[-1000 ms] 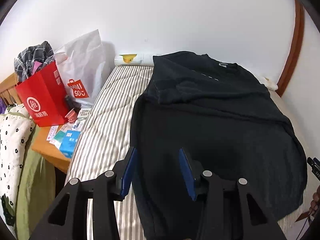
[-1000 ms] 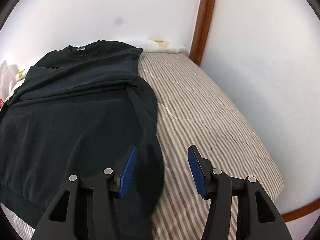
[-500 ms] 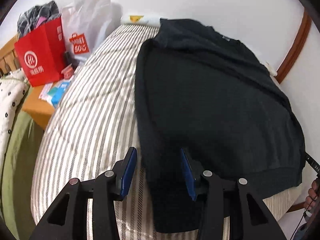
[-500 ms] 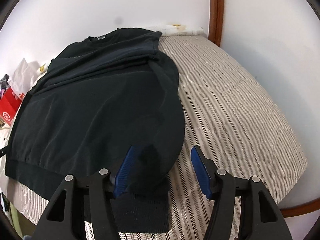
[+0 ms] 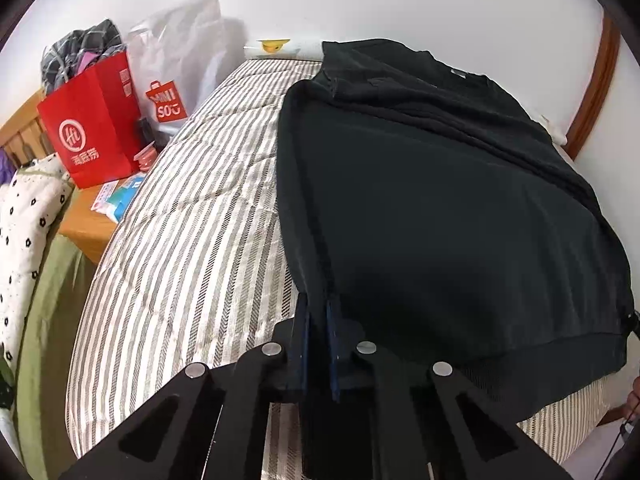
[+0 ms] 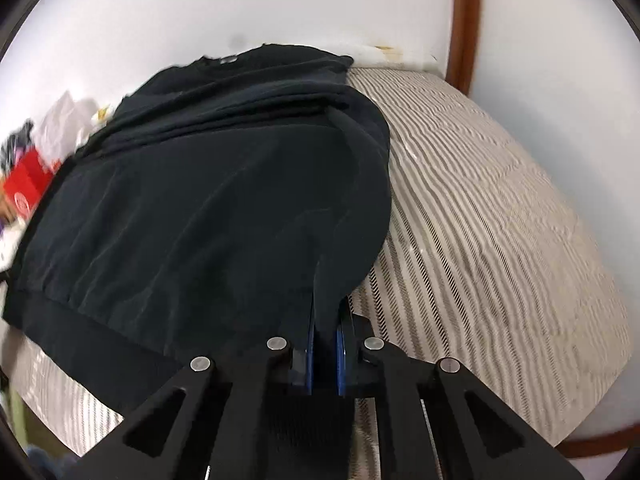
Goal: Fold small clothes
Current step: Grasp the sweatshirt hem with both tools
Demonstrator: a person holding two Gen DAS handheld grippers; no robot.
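A black sweatshirt (image 5: 440,208) lies spread on the striped bed, sleeves folded across its chest, collar toward the far wall. My left gripper (image 5: 318,316) is shut on the sweatshirt's near left hem corner. In the right wrist view the sweatshirt (image 6: 208,200) fills the left half, and my right gripper (image 6: 325,332) is shut on its near right hem corner. The pinched cloth rises a little off the bed at both corners.
The striped mattress (image 5: 192,216) has white walls behind and at the right, with a brown wooden trim (image 6: 464,20). At the left stand a red paper bag (image 5: 92,128), a white Miniso bag (image 5: 176,80) and a wooden bedside table (image 5: 84,224) with small packets.
Both grippers were open over the sweatshirt's lower corners. They moved down to the hem and closed on the cloth, one at each corner.
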